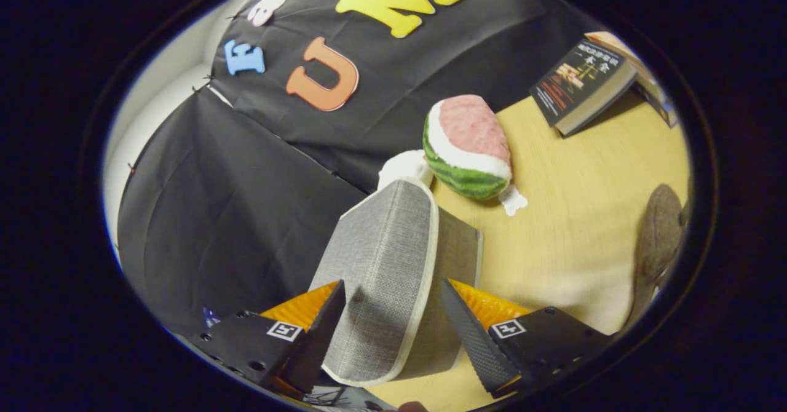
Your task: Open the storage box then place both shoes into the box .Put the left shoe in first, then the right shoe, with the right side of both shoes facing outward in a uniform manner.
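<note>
While you hold the tool tilted, the wooden table spreads beyond the fingers and meets the booth's black cloth wall. Between your two fingers stands the grey fabric lid of the storage box, raised up on its edge, with a pale trim along its border. Your gripper has both fingers beside this lid, one on each side, but they look spread, with a gap on the right side (if they really press on the fabric, I cannot tell). Behind the lid you see a grey side of the box. Just beyond the box lies a plush toy like a watermelon slice, green rind, white band and pink top, and a white soft thing sits beside it, near the lid's top corner. Farther away a dark book lies at the table's far corner. One brown-grey shoe is well apart to the right of the fingers.
</note>
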The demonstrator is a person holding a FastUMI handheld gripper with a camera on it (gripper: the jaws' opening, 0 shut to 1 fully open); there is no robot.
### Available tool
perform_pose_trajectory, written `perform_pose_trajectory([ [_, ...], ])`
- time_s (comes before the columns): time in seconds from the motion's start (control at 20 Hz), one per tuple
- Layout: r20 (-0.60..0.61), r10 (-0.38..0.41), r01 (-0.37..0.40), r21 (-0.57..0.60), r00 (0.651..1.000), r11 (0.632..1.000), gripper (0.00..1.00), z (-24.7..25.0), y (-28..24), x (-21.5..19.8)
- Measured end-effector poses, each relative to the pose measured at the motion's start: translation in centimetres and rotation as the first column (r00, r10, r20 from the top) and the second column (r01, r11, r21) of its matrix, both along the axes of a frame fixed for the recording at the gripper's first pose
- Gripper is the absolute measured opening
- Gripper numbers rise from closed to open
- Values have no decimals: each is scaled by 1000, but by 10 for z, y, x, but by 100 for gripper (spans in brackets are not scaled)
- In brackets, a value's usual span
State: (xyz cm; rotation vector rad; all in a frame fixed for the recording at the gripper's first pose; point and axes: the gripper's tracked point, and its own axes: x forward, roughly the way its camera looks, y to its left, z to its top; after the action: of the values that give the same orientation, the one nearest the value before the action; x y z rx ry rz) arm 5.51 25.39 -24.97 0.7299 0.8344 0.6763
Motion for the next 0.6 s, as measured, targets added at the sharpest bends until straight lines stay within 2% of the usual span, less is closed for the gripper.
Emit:
perform_pose_trajectory([
  [0.3,-107,16,-2,129,994,992,97,-7,9,1],
  [0.4,-116,27,-12,127,993,992,75,-3,11,0],
  [0.5,-136,26,-8,135,990,991,74,-3,9,0],
  [0.6,-169,29,-2,158,985,987,68,-2,7,0],
])
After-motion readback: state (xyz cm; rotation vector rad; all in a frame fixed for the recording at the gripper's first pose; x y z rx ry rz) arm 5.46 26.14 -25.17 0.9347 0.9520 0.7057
